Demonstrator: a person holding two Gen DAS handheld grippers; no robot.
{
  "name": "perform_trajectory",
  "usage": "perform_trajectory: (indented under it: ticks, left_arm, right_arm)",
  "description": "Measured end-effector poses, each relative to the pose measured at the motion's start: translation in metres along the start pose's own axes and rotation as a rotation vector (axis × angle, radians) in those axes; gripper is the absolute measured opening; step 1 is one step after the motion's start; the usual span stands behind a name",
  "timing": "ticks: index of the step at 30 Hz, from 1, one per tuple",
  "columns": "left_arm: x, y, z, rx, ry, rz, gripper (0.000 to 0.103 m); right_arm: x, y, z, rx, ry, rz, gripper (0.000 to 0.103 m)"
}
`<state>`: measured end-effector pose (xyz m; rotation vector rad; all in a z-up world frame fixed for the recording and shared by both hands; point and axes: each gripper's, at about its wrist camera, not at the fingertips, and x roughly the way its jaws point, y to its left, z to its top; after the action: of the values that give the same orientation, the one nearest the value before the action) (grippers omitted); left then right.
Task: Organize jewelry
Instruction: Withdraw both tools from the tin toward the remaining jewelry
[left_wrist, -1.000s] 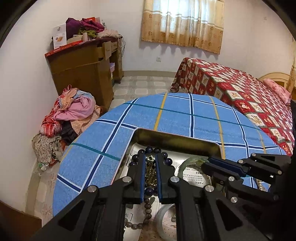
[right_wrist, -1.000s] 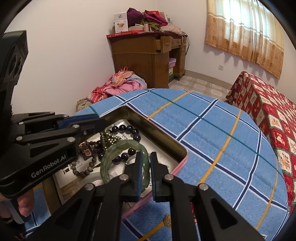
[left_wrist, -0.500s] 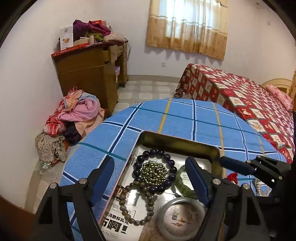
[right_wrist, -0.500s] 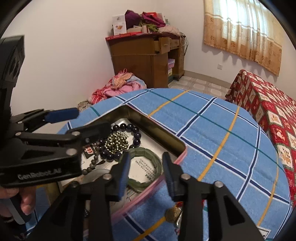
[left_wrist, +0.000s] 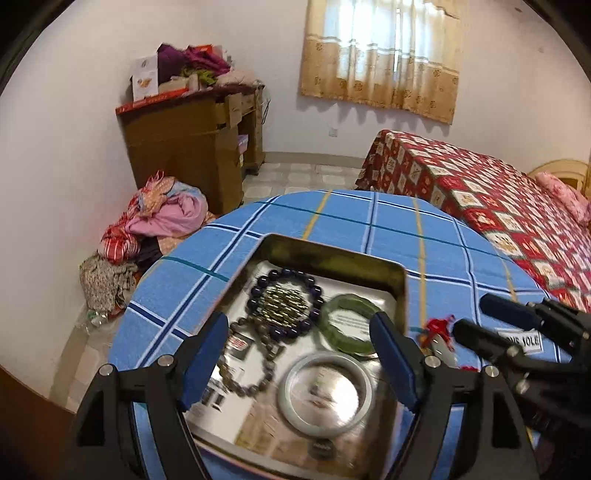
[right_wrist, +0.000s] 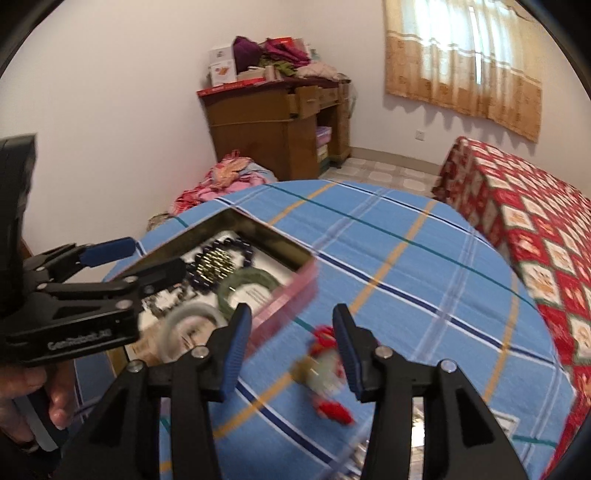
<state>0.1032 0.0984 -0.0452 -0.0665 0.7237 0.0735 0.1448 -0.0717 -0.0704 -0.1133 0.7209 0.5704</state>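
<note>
Reaching for the red charm (right_wrist: 322, 363) beside the tin (right_wrist: 295, 291), I centre the right tongs (right_wrist: 291, 349), wide open and empty; left tongs (left_wrist: 297, 360) likewise gape over the tin.

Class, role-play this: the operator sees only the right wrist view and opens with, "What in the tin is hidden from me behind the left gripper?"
Observer: A brown bead bracelet, by the tin's left wall.
Operator: Is the left gripper holding anything?
Observer: No, it is open and empty, over the tin.
Operator: Is the pale bangle fully inside?
Observer: Yes, lying flat at the tin's near end.
</note>
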Motion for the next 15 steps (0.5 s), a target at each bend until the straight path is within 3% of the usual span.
perform_trajectory:
  ticks: [7,15]
  left_arm:
    - [-0.017,-0.036,-0.015,0.08,-0.023,-0.039,0.079]
    - [-0.021,-0.074,-0.035,0.158,-0.011,-0.059,0.079]
  right_arm:
    - [-0.045,-0.056,-0.034,0.109,-0.005,-0.111,0.057]
    - [-0.066,-0.07,-0.07,0.145,0.035,-0.159,0.057]
